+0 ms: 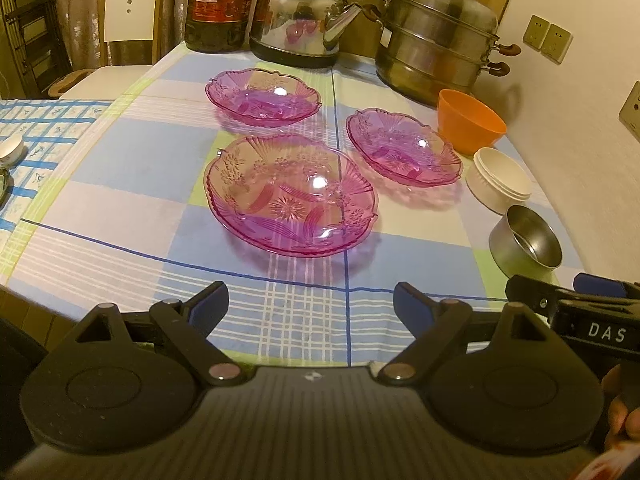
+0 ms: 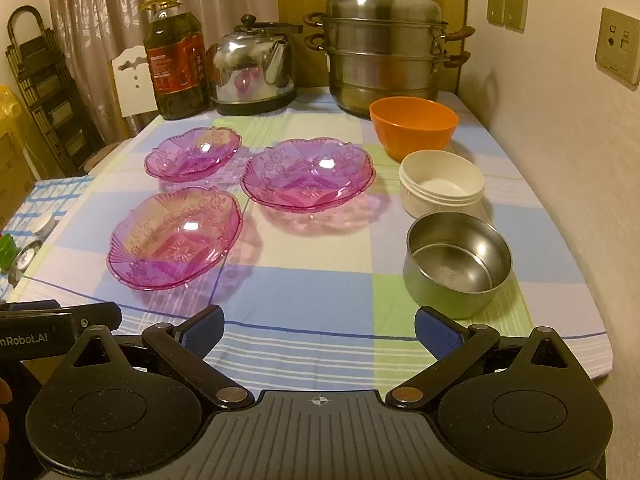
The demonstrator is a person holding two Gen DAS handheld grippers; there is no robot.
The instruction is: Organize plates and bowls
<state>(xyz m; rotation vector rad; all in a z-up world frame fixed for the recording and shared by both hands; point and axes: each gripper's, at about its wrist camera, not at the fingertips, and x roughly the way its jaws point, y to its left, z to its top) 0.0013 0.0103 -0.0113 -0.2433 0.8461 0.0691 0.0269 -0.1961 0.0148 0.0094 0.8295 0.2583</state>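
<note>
Nothing stacked yet, by the look of it. Worktop (image 2: 320,344) carries three pink glass plates, each apart: near-left plate (image 2: 175,239), centre plate (image 2: 308,174), far-left plate (image 2: 193,153). Three bowls sit separately in a line along the right edge: orange bowl (image 2: 414,126), white bowl (image 2: 442,188), steel bowl (image 2: 458,264). Left claw (image 1: 310,304) and right claw (image 2: 318,330) both spread wide, empty, hovering at the near edge. All stacking remains.

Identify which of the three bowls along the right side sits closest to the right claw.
The steel bowl, just ahead of the right claw. The white bowl and orange bowl line up farther back.
</note>
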